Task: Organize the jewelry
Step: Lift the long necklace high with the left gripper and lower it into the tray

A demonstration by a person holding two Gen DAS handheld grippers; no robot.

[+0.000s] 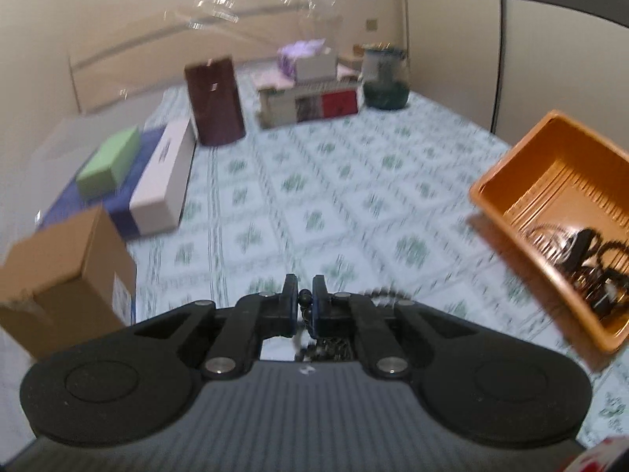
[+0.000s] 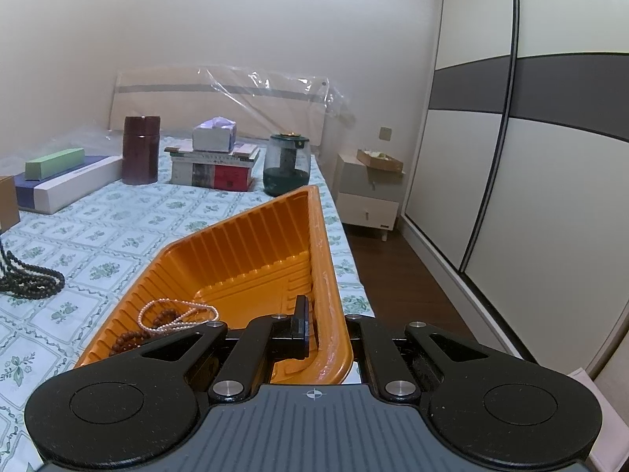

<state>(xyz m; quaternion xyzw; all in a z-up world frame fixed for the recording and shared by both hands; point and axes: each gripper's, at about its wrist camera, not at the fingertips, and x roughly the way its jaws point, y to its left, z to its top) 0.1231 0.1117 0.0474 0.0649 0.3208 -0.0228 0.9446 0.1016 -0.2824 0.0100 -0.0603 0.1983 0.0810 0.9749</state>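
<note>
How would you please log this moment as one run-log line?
left hand-held gripper: shut on black bead strand | right hand-held gripper: shut on orange tray rim

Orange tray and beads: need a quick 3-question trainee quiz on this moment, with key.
1. True or false: the right gripper is shut on the wall of the orange tray.
2. What does the left gripper pinch? A) dark bead strand B) green box C) tissue box
3. Fill in: the pale pink bead strand lies inside the ___.

Key: 1 true; 2 A; 3 orange tray.
</note>
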